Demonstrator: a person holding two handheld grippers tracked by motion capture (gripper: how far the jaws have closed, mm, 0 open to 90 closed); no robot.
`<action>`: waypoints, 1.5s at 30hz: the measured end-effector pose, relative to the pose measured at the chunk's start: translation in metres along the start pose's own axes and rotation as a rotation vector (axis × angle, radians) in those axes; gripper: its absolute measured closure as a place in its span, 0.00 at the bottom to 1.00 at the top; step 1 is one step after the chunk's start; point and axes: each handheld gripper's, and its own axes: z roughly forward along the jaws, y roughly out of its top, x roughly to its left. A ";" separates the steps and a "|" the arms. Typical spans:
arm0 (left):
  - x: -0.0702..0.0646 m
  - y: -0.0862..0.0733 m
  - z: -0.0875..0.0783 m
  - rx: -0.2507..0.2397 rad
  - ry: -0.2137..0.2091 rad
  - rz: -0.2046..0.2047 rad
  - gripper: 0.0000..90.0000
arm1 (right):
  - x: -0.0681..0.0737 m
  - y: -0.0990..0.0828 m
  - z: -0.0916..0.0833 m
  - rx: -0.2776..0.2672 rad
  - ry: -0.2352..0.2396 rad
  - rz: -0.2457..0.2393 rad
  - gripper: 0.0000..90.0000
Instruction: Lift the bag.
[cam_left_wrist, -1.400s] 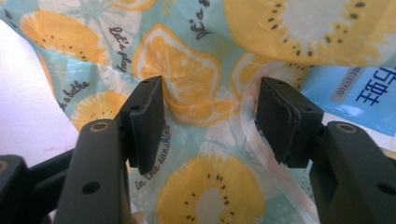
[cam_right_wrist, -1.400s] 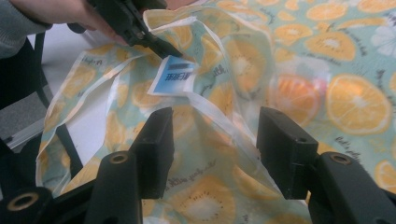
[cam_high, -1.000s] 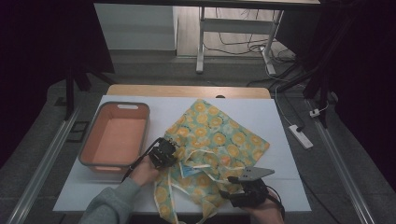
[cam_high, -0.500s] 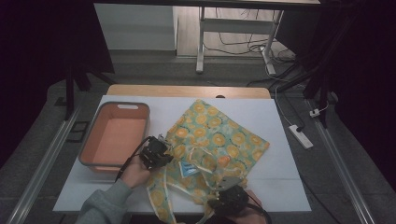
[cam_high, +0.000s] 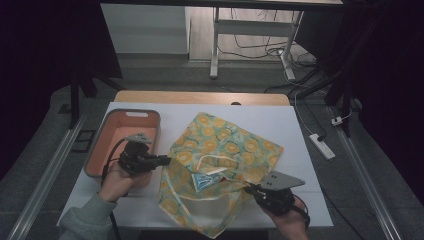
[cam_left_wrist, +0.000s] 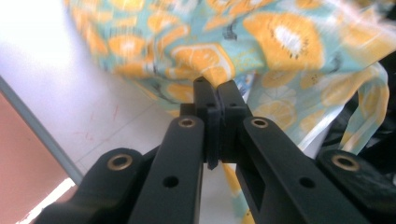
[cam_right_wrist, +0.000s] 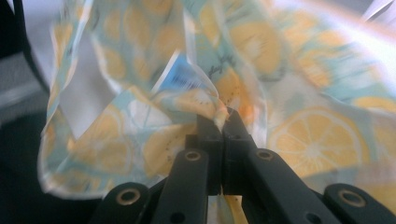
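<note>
— Where is the turquoise cloth bag printed with orange slices (cam_high: 225, 165)?

— On the white table (cam_high: 300, 130), right of the salmon plastic tub (cam_high: 102, 150), its mouth toward the person.

— And the tools?

— The left gripper (cam_high: 164, 160) pinches the bag's left rim. The right gripper (cam_high: 248, 189) has just closed on the right rim.
</note>
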 end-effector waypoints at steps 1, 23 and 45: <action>0.000 0.001 -0.003 -0.013 -0.005 -0.001 0.99 | -0.004 0.005 -0.005 -0.029 -0.009 0.006 1.00; -0.011 0.070 -0.081 -0.368 -0.076 0.049 0.99 | -0.070 0.128 -0.063 -0.394 -0.117 0.000 1.00; 0.038 0.049 0.049 -0.127 0.085 -0.053 0.59 | -0.148 0.043 0.063 -0.082 -0.076 0.241 0.88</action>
